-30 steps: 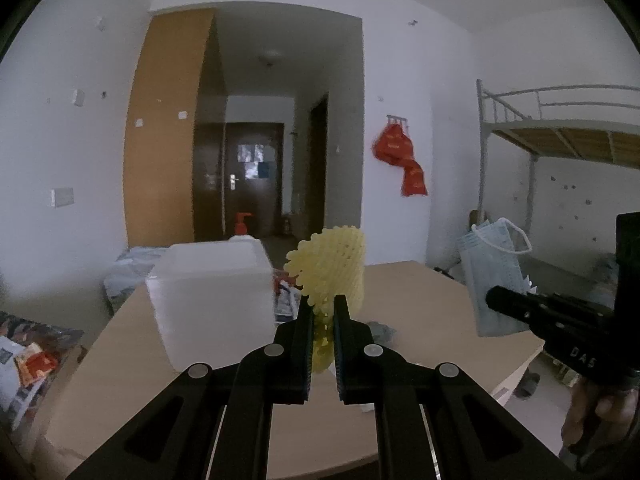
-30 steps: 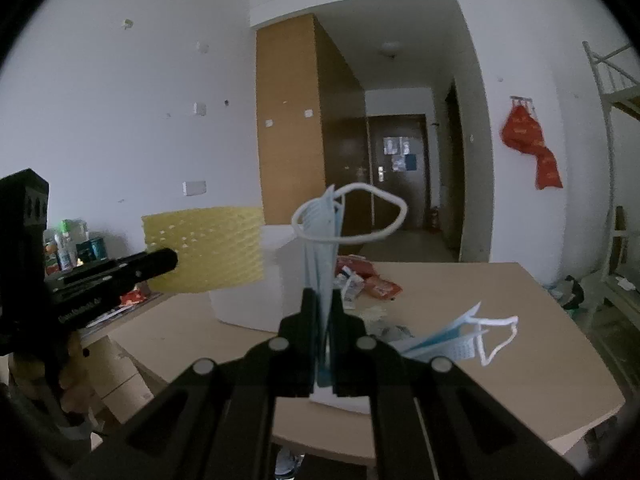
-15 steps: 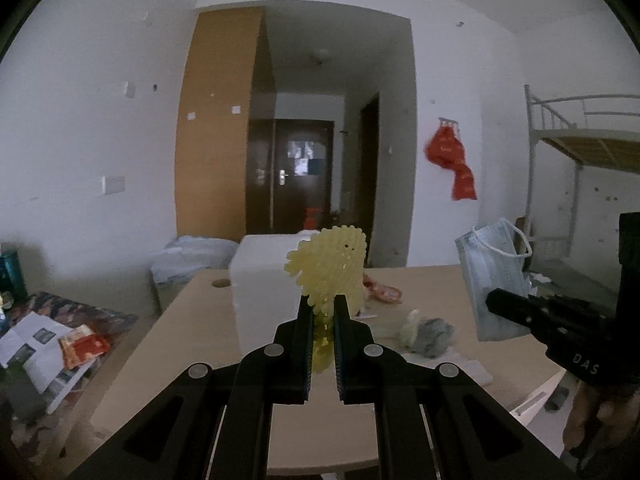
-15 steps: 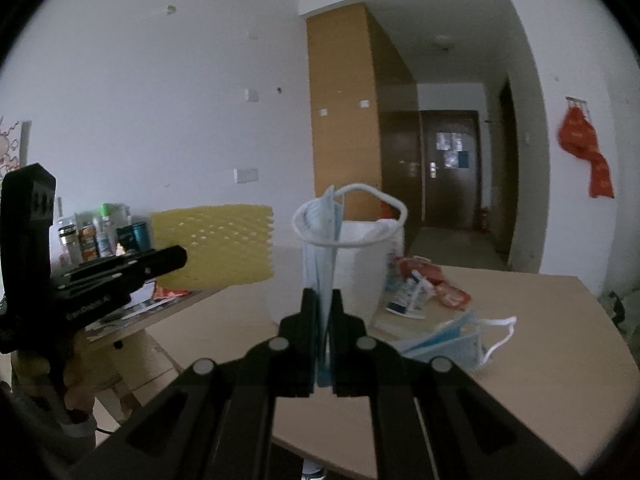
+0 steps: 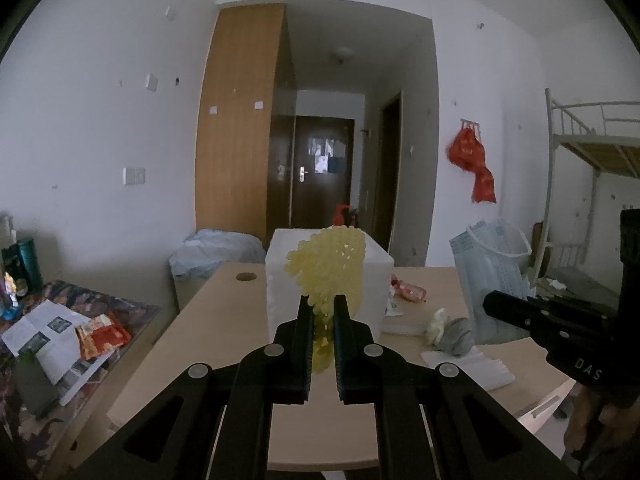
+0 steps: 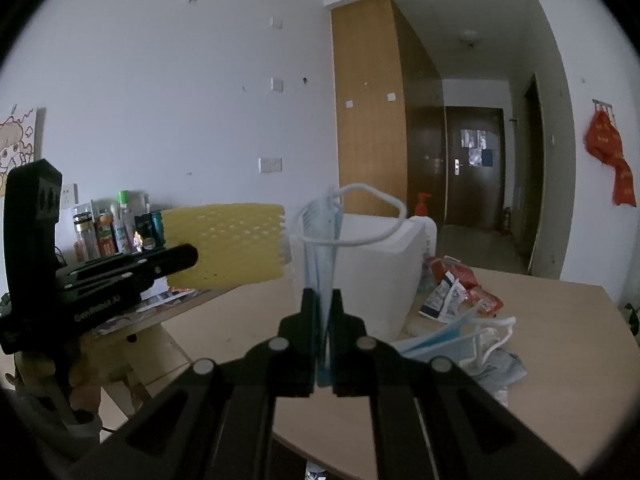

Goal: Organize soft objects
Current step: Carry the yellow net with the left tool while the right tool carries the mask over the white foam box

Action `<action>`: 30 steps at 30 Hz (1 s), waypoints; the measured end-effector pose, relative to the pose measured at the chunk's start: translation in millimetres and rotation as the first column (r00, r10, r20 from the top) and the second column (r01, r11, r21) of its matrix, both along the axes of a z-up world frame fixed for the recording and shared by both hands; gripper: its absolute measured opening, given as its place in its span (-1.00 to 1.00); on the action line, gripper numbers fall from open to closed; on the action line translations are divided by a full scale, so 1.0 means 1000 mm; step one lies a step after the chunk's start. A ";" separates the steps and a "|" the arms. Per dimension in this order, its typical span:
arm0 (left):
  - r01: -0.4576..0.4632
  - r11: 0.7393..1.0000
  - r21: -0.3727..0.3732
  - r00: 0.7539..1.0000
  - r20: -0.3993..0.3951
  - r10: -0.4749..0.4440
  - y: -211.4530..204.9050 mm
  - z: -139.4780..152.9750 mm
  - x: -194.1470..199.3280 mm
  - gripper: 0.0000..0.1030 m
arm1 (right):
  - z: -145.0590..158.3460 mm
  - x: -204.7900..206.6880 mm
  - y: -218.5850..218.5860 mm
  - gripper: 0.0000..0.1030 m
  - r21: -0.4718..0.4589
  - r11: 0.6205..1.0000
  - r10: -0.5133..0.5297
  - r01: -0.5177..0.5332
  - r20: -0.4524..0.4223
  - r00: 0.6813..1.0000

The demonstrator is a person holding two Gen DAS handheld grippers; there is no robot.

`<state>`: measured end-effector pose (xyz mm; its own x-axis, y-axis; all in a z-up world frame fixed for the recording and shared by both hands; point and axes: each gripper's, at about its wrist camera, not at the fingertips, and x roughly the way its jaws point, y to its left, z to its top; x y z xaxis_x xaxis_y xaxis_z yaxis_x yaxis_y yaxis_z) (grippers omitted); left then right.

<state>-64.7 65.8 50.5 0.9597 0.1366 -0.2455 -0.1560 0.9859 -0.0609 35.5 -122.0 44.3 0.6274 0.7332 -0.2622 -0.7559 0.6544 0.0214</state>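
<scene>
My left gripper [image 5: 323,304] is shut on a yellow foam net [image 5: 330,268] and holds it upright in the air in front of a white foam box [image 5: 280,280]. My right gripper [image 6: 325,300] is shut on a blue face mask [image 6: 322,248], held upright with its white ear loop on top. In the left wrist view the mask [image 5: 488,276] shows at the right, held by the right gripper [image 5: 486,303]. In the right wrist view the foam net [image 6: 228,242] shows at the left and the foam box [image 6: 380,272] stands behind the mask.
A wooden table [image 5: 224,320] carries the box, a second blue mask [image 6: 448,336], red and white packets [image 6: 460,284], a grey-yellow soft lump [image 5: 448,328] and white sheets [image 5: 468,368]. A cluttered side table [image 5: 60,320] with bottles [image 6: 116,228] stands at the left. A bunk bed [image 5: 592,152] stands at the right.
Both grippers have drawn back and to the left from the table while keeping their hold. The white foam box now looks smaller and farther away.
</scene>
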 end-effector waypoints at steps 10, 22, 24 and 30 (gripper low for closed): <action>0.003 1.000 -0.009 1.000 -0.022 -0.003 0.001 0.001 0.018 -0.82 | 0.003 0.018 0.005 -0.85 -0.007 1.000 -0.007 0.007 -0.024 1.000; -0.002 1.000 -0.015 1.000 -0.018 0.001 0.008 0.028 0.063 -0.82 | 0.030 0.058 0.014 -0.85 -0.008 1.000 -0.014 0.014 -0.024 1.000; -0.002 1.000 -0.015 1.000 -0.017 0.002 0.009 0.032 0.071 -0.82 | 0.034 0.066 0.018 -0.85 -0.015 1.000 -0.014 0.013 -0.027 1.000; -0.005 1.000 -0.006 1.000 -0.009 0.005 0.010 0.048 0.092 -0.82 | 0.047 0.082 0.023 -0.85 -0.011 1.000 -0.010 0.009 -0.019 1.000</action>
